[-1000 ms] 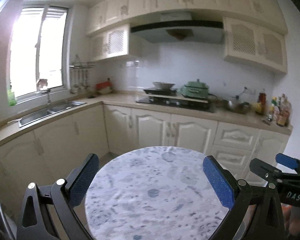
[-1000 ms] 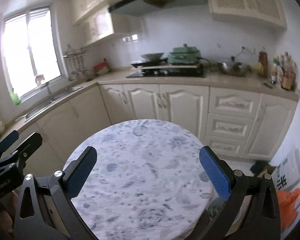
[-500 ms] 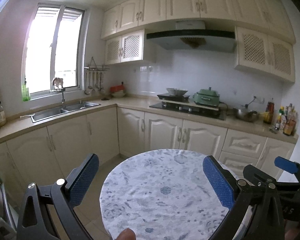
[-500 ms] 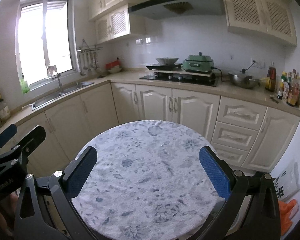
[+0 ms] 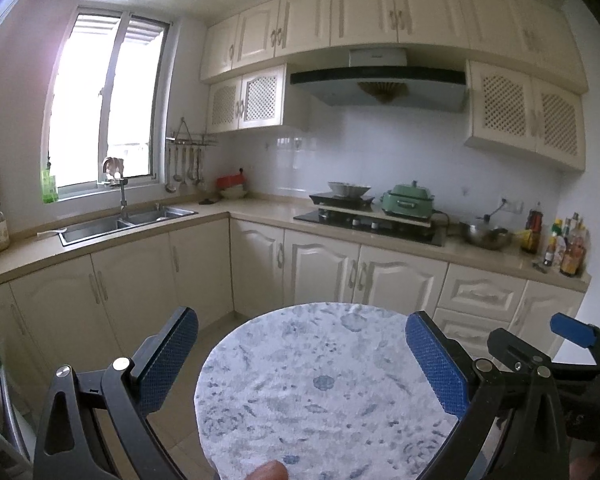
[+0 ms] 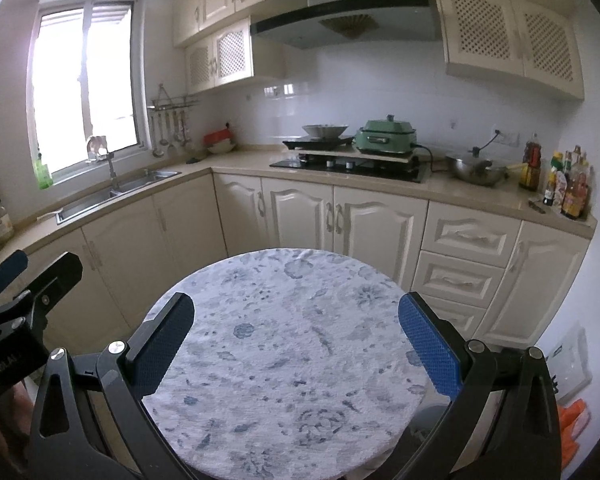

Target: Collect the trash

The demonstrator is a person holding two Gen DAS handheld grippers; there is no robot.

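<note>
Kitchen's round cloth-covered table [image 6: 283,344] looks bare, so both the left gripper [image 5: 300,364] and right gripper [image 6: 295,344] hover spread wide, empty, probably scouting for trash.

Both the left hand-held gripper [image 5: 302,364] and the right hand-held gripper [image 6: 295,340] are held level and side by side, blue-padded fingers [image 6: 430,346] spread wide apart with nothing gripped between them.
</note>
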